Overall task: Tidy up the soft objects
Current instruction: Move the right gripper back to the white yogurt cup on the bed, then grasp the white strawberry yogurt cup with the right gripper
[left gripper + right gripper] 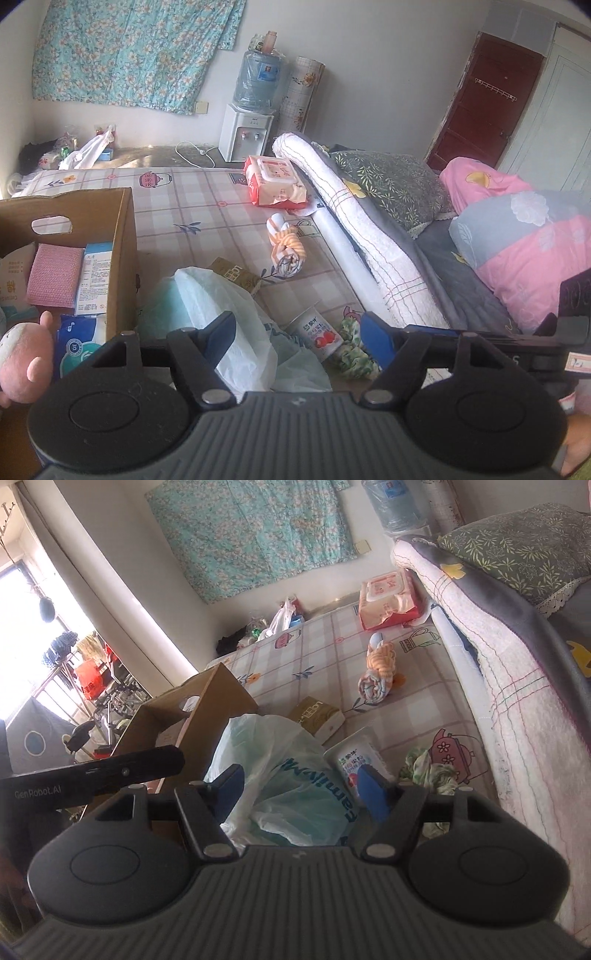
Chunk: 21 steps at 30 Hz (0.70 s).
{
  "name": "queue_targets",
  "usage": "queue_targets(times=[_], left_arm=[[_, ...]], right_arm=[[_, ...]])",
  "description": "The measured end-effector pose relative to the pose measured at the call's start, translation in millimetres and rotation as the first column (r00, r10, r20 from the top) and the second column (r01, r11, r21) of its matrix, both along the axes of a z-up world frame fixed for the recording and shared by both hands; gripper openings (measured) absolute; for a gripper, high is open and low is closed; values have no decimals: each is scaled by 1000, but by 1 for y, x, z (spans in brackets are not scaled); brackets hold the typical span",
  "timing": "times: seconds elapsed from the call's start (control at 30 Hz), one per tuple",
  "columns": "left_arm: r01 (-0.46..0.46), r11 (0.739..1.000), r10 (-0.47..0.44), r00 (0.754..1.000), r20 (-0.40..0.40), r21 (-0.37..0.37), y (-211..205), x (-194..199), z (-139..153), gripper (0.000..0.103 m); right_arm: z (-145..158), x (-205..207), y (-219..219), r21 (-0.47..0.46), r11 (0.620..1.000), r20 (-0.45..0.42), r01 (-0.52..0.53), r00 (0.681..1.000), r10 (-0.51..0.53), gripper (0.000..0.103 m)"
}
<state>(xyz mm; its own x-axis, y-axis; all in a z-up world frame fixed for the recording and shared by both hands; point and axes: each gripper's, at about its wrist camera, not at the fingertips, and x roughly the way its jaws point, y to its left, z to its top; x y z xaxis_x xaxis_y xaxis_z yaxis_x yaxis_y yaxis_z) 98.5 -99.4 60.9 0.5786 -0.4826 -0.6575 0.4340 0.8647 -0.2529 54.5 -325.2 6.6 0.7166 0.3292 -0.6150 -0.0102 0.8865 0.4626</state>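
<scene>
1. Checked bedsheet (207, 206) with teapot and flower prints covers the mattress; on the wall behind it hangs a turquoise floral cloth (125, 55), and a water dispenser (245, 133) stands on the floor past the bed.
2. At the left side a cardboard box (122, 236) stands open – inside it are a pink knitted cloth (53, 275) and some packs, and a pink plush toy (22, 363) is at its near corner.
3. Just beside the box lies a pale plastic bag (280, 775), crumpled.
4. Left gripper (299, 334) has its jaws apart, nothing pressed between them; the bag and a small yoghurt cup (319, 332) are seen below the gap.
5. Right gripper (301, 784) is also parted, and it hovers over the same bag without gripping it.
6. Further on the sheet rests an orange striped cloth roll (286, 245), and behind it a red wet-wipes pack (275, 181).
7. A green floral scrunchie (354, 349) lies near the rolled white towel blanket (369, 243) – well apart from the box.
</scene>
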Motion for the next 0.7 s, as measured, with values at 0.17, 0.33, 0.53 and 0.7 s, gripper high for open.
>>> queue_targets(times=[0.17, 0.33, 0.53, 0.7], left_arm=[[45, 998, -44, 998, -40, 40, -18, 8, -26, 55], [59, 996, -52, 994, -97, 65, -24, 20, -49, 43], [70, 994, -59, 989, -139, 78, -26, 30, -65, 36], [81, 994, -70, 986, -152, 70, -27, 34, -69, 36]], right_arm=[[-36, 60, -14, -65, 997, -140, -42, 990, 32, 66], [-69, 110, -5, -156, 979, -259, -134, 962, 90, 66], [-89, 145, 11, -150, 961, -339, -234, 925, 172, 66], [-104, 166, 21, -148, 950, -389, -276, 899, 201, 63]])
